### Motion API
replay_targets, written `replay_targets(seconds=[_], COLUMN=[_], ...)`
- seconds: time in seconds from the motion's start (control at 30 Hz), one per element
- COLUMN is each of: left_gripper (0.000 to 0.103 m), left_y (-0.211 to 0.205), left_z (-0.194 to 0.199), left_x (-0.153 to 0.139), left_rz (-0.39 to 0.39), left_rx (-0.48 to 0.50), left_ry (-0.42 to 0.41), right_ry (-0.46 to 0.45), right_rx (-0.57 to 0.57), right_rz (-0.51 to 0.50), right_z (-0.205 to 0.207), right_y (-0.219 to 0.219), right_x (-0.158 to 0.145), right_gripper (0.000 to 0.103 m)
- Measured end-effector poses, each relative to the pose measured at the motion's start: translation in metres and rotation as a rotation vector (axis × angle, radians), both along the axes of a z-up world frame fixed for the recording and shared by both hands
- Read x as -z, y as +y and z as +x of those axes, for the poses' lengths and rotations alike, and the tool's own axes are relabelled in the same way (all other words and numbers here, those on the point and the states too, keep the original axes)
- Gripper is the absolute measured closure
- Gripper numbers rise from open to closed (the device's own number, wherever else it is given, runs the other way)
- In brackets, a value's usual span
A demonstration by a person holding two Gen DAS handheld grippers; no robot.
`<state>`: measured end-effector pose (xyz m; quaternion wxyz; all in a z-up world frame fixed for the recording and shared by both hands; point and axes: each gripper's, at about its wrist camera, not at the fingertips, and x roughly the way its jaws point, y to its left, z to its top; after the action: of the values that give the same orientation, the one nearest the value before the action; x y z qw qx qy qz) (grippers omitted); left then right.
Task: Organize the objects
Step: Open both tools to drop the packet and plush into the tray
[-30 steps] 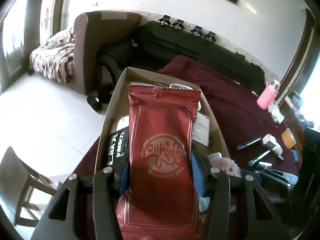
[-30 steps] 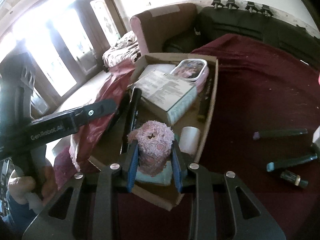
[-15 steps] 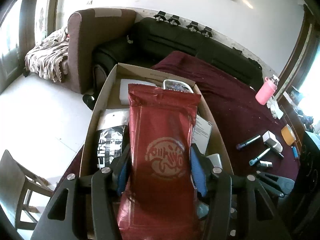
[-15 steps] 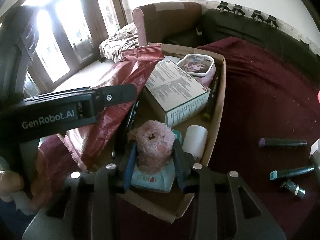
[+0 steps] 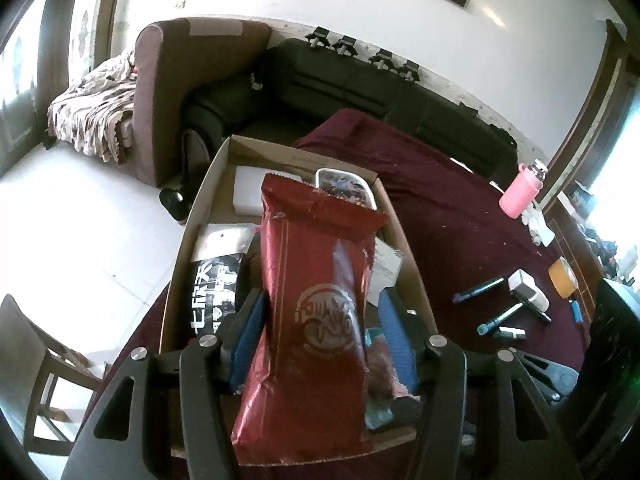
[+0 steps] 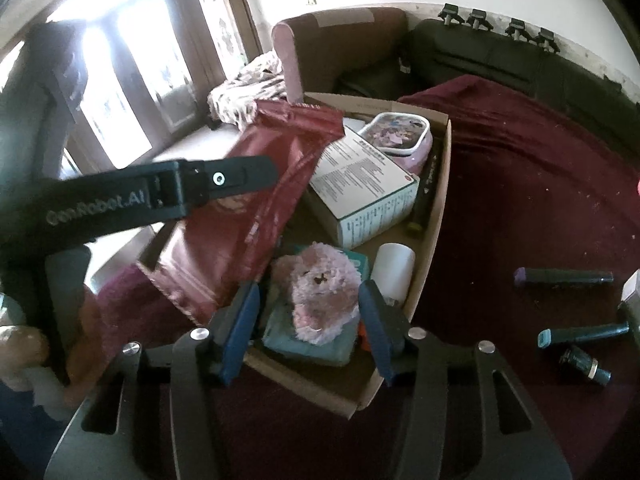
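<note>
Left tongs (image 5: 320, 336) spread apart, red bag (image 5: 316, 300) loose between, over box (image 5: 188, 236). Right tongs (image 6: 308, 316) spread apart around pink plush (image 6: 320, 288), 6 o'clock end.

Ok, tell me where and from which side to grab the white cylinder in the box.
Grip the white cylinder across its round body, coming down from above. It lies on its side against the cardboard box wall, with the pink plush close on the other side, so probably only the top is free.

A brown armchair (image 5: 188, 80) and black sofa (image 5: 360, 88) are set against the white wall (image 5: 320, 4); bright windows (image 6: 132, 92) are seen upper left.
</note>
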<state>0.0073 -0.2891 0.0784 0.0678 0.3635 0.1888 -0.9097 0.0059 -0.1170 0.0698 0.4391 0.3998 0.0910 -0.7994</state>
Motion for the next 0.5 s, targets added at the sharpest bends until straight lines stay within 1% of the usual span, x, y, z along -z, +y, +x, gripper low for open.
replay_targets(seconds=[0.27,0.5], left_gripper=[0.051,0.051], left_y=[0.017,0.054], left_z=[0.002,-0.003], left_x=[-0.014,-0.028], left_rz=[-0.020,-0.071], left_rx=[0.027,0.095], left_ry=[0.015,0.023], right_ry=[-0.031,-0.068], right_rx=[0.023,0.071], right_rz=[-0.076,-0.128], right_z=[-0.003,-0.011], right_y=[0.029,0.066], right_x=[-0.014,-0.020], right_gripper=[0.052,0.052])
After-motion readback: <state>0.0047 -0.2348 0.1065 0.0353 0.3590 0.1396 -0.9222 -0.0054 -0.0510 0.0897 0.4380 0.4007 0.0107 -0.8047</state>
